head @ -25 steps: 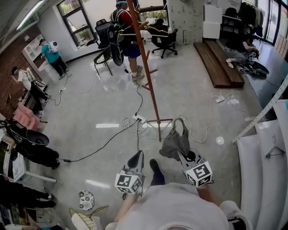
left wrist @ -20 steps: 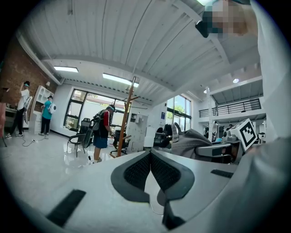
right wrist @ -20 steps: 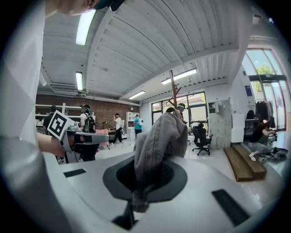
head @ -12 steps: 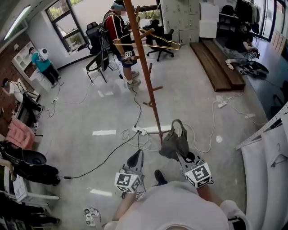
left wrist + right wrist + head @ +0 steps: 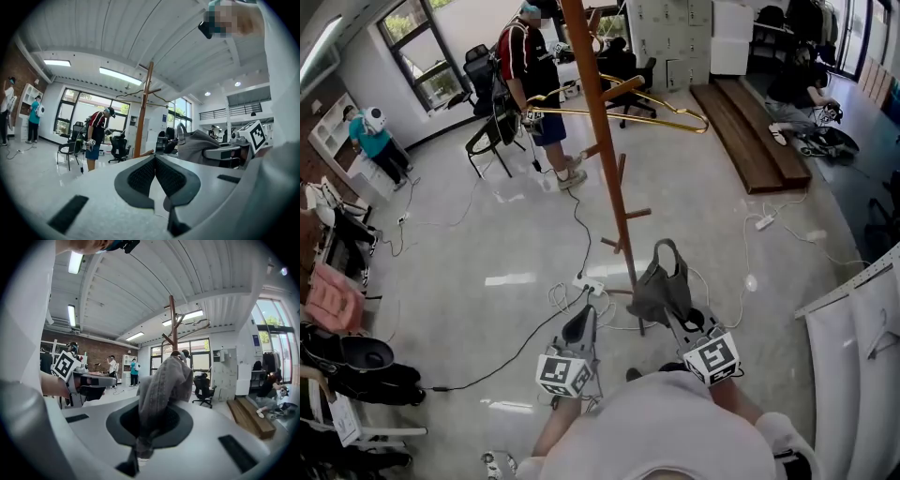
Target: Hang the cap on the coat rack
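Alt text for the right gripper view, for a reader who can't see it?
The right hand-held gripper is shut on a grey cap. Beyond it stands the wooden coat rack, with the left hand-held gripper at left.
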Tool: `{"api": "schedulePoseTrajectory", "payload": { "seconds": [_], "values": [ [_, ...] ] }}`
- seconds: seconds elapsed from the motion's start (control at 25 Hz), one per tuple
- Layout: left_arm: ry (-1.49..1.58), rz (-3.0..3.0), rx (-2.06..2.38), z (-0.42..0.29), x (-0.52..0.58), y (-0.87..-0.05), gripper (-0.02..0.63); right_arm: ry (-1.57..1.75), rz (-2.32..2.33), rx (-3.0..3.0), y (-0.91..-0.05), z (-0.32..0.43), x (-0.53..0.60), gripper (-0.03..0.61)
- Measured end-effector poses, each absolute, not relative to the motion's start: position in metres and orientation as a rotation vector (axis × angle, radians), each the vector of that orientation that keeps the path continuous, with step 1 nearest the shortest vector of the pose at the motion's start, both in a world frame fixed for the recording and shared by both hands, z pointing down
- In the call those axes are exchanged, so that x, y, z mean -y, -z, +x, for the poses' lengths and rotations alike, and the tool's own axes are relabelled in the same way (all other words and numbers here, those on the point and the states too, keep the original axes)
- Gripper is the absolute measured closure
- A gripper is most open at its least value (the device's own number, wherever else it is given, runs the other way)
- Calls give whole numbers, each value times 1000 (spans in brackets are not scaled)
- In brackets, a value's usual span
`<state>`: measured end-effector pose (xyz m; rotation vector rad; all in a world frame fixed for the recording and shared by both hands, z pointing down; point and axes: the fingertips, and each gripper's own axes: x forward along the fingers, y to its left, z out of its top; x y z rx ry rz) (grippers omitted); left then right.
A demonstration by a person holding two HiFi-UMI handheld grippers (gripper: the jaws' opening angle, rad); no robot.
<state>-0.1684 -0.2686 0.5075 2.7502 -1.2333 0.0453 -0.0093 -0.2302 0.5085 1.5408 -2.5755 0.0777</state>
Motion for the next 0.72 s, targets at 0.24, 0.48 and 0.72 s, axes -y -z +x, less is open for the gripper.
{"api": "schedulePoseTrajectory", "payload": {
  "seconds": [0.24,0.48,0.72],
  "values": [
    [-45,2737,1250,-152,314,-503,604,-91,1506,2590,-507,1,275,561],
    [17,2696,1277,-139,336,-494,604,-86,1408,2590,-512,9,300,561],
    [14,2683,1293,-136,342,-500,604,-106,1375,2603,-519,16,313,561]
  ]
}}
